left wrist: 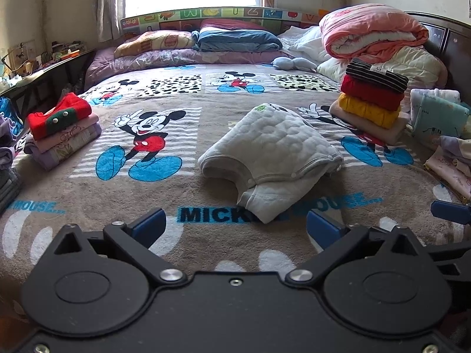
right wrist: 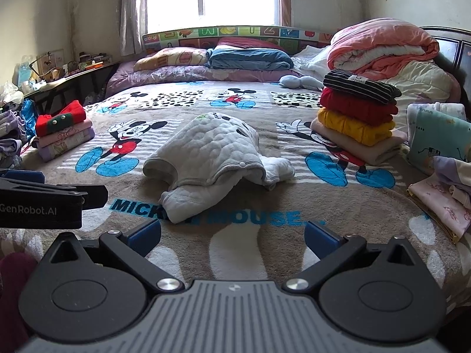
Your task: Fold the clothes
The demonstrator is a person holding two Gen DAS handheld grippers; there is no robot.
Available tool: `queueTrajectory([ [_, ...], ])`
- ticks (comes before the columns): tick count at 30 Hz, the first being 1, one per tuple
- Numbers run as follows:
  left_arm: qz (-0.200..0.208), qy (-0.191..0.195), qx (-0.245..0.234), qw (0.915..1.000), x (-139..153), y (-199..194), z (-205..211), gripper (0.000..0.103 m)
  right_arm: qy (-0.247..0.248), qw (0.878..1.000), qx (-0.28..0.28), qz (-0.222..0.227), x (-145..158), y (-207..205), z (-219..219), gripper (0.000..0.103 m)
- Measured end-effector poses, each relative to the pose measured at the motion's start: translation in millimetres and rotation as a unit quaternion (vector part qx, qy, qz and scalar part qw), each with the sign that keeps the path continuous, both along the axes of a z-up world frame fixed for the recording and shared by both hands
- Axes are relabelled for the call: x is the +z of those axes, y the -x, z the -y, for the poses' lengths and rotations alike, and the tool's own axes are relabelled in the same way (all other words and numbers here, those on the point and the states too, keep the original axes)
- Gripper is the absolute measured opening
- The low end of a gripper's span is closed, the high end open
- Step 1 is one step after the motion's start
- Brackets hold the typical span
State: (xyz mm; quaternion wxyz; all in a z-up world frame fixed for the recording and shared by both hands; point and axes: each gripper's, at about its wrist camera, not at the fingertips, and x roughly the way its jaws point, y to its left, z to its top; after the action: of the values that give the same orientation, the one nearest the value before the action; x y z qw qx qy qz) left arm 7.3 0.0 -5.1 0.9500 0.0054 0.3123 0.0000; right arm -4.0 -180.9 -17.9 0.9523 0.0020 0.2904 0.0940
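A pale grey quilted baby garment with snap buttons along its edge lies loosely folded and rumpled in the middle of the brown Mickey Mouse blanket on the bed, its near end draped over the blue lettering. The left gripper and right gripper hover just short of it, both spread wide and holding nothing. A neat stack of folded striped, red, yellow and beige clothes sits far right, a smaller red and pink folded pile far left
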Motion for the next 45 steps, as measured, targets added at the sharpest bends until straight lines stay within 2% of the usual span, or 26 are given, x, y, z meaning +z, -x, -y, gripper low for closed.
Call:
queueTrajectory([
  [45, -0.002, 0.003, 0.003, 1.0000, -3.7, -1.5, -2.3, 0.103, 0.006, 1.000, 0.003, -0.003, -3.6, 1.4, -1.7, 0.103],
])
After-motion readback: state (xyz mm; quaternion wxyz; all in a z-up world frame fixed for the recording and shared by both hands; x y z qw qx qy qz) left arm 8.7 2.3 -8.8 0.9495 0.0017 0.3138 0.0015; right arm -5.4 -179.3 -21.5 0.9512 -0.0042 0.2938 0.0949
